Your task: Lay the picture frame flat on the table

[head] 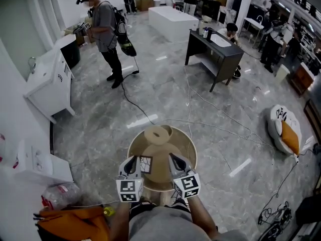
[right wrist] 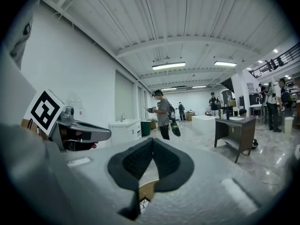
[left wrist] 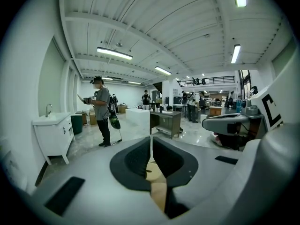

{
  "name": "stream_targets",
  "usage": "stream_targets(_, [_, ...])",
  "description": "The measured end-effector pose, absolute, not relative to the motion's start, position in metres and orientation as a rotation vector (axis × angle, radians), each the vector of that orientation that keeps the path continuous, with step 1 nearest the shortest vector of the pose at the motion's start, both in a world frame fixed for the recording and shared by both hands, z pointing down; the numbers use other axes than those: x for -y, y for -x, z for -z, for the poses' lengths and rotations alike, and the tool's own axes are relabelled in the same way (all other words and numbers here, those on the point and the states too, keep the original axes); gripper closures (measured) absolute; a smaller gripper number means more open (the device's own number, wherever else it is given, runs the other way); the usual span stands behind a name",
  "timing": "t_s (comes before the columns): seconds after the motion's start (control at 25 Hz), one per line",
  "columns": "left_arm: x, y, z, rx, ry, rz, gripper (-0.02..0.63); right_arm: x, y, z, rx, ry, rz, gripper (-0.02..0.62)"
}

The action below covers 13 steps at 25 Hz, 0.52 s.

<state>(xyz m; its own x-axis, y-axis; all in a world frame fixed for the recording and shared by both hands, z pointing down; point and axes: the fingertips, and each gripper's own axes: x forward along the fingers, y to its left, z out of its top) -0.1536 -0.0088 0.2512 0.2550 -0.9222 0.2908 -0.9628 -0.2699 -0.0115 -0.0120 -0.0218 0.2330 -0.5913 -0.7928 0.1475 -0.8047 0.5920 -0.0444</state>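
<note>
- Left gripper (head: pixel 133 162): nearest the lens, held above the table's near edge. Its jaws are closed tip to tip, with nothing between the pads.
- Picture frame (head: pixel 146 164): just beside the left gripper's tips and between the two grippers, on the round table (head: pixel 189 153). It faces the camera; whether it lies fully flat cannot be told.
- Right gripper (head: pixel 175 160): jaws likewise closed and empty.
- Risk: the frame sits near the table's near rim, so if it leans, a nudge from either closed tip would likely push it off.
- Containers: the orange bundle (head: pixel 75 224) on the floor hides any contents. The hollow-topped wooden piece (head: pixel 158 133) at the table's far side looks empty.
</note>
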Motion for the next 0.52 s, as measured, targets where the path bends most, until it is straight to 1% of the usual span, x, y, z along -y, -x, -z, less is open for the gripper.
stream_targets(0.28, [-0.002,0.137,-0.237,1.763,-2.358,-0.389,0.575,0.012,0.003,-0.219,2.716,-1.361,-0.163,0.597])
stream_targets(0.52, [-0.004,0.152,-0.245,1.765,-2.360,-0.384,0.575,0.009,0.020,-0.226,2.712,-1.342,-0.152,0.597])
